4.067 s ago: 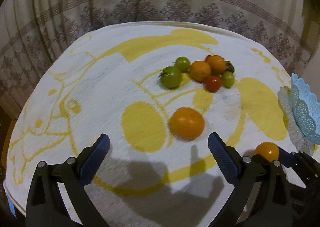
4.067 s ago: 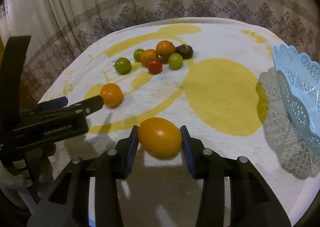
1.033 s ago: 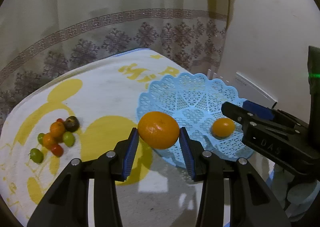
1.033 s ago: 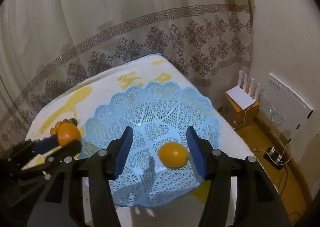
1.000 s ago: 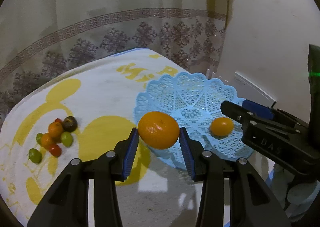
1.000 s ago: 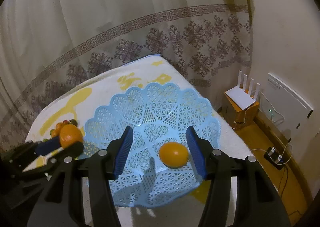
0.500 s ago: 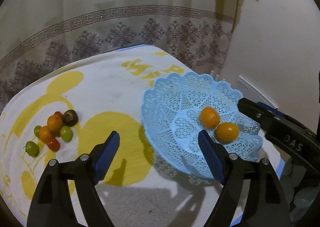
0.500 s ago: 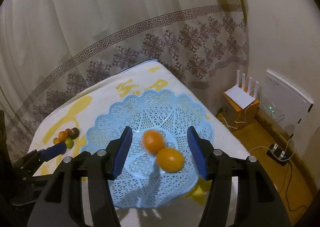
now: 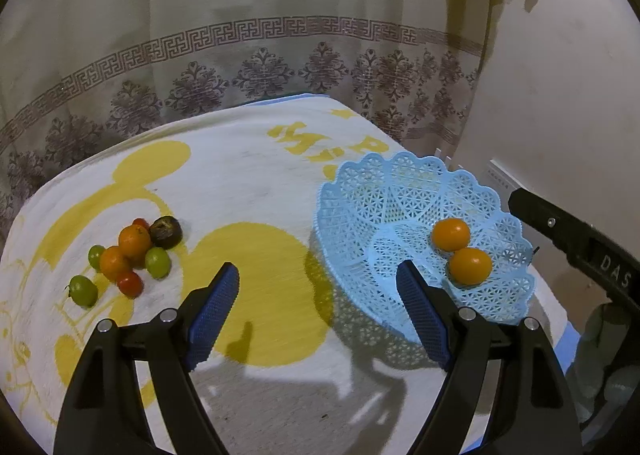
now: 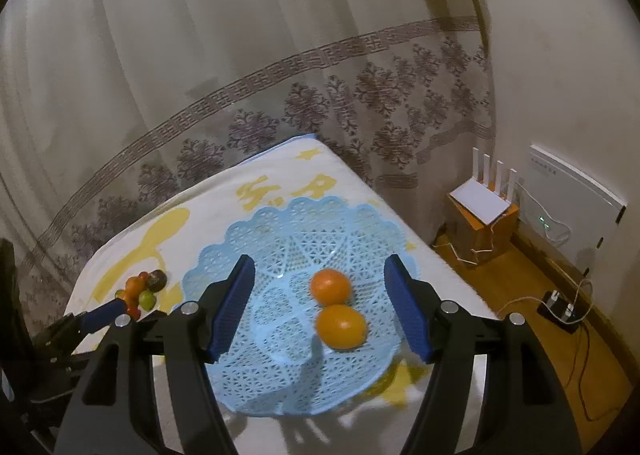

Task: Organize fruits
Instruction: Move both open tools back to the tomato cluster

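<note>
A white cloth (image 9: pixel 248 183) with yellow cartoon print covers the table before a patterned curtain (image 10: pixel 280 103). Two oranges (image 10: pixel 338 309) lie touching in the blue basket (image 10: pixel 280 375). The left gripper (image 9: pixel 316 295) is spread and empty; the right gripper (image 10: pixel 320 307), just widening, hangs empty over them.

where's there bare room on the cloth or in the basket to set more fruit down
Free: the cloth between the small fruit pile and the blue basket, including the big yellow circle; also the basket's left and far side, away from the two oranges. Crowded: the pile near the cloth's left edge, and the basket's right side beside the right gripper.
</note>
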A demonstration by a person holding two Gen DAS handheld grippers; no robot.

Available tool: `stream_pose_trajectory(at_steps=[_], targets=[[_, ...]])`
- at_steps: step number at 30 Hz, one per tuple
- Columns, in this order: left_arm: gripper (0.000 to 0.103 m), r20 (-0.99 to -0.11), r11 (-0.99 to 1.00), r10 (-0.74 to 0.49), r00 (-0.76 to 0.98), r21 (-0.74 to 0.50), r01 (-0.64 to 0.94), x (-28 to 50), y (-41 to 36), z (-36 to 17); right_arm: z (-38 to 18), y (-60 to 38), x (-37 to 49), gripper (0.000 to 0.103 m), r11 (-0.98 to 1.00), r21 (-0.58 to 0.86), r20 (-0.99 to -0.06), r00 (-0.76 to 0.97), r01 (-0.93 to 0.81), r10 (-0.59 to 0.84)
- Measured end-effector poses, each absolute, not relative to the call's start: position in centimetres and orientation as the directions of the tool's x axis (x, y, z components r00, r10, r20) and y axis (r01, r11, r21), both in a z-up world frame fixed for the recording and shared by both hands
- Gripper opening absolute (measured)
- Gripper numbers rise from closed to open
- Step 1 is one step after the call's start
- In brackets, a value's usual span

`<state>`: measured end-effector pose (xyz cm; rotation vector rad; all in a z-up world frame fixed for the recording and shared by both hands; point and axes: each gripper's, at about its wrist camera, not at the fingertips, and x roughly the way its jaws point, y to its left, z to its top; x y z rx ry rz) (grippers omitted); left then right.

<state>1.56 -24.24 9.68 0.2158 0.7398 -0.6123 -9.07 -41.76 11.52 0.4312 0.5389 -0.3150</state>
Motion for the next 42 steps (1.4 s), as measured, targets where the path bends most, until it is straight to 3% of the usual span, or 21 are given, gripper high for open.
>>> stream_pose_trajectory(at_steps=[10,42], targets=[[0.081,-0.673,0.839,-0.417,0.611,-0.027,0.543,2.4,-21.3,10.3,11.4,-37.0,-8.0,0.069,0.927,0.224,-0.547,0.826,0.301,-0.136],[0.081,-0.667,0.962,-0.236,0.706,-0.056,0.269,8.8,-7.0,10.5,10.8,-25.8,-2.0,0.071,0.984,0.157,-0.599,0.801,0.083,0.028]])
